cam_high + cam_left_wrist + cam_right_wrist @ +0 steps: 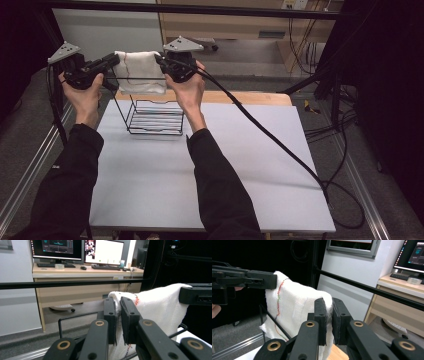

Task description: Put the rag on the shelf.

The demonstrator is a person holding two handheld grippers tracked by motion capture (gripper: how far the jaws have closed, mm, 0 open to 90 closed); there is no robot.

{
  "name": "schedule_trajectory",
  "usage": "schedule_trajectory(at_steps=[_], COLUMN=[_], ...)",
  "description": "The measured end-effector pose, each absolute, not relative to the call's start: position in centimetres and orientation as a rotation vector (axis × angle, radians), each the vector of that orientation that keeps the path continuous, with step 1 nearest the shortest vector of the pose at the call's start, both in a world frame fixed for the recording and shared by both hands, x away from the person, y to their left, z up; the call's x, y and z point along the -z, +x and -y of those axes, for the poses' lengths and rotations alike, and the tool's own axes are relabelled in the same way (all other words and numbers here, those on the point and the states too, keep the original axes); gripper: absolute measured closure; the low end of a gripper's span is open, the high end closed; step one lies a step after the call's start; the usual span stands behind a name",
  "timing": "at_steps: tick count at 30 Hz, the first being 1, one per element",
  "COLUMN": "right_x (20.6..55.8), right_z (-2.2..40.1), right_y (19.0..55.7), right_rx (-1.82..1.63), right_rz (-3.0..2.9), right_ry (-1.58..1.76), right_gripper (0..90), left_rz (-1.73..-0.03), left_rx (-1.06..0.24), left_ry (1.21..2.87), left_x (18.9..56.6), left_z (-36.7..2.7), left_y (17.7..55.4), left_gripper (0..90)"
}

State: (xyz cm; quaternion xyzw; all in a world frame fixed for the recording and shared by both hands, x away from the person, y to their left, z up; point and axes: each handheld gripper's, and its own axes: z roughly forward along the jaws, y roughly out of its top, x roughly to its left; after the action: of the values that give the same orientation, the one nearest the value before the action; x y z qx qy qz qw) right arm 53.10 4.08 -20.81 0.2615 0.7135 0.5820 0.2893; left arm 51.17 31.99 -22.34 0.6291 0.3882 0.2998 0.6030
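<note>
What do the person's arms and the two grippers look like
Both arms wear black long sleeves. The left gripper and right gripper are black, each topped by a grey three-cornered plate. Their jaws carry brass-ringed pivots. A thick black cable trails from the right one.

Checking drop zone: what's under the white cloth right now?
The black wire rack stands directly below the white cloth, which both grippers hold up by its top corners. The rack's far top rail is covered by the hanging cloth.
</note>
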Motion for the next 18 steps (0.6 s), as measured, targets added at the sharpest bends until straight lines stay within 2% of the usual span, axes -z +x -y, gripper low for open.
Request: schedule_trajectory(at_steps=[18], right_x=[20.7], right_z=[-3.6], right_y=[52.1], right_rx=[-1.554], right_rz=[-1.909], right_ry=[0.664], right_gripper=[83.5], left_rz=[-0.869], left_rx=[-0.682], left_ry=[1.460], left_x=[22.5], left_z=[-32.0], left_y=[50.1], left_gripper=[83.1])
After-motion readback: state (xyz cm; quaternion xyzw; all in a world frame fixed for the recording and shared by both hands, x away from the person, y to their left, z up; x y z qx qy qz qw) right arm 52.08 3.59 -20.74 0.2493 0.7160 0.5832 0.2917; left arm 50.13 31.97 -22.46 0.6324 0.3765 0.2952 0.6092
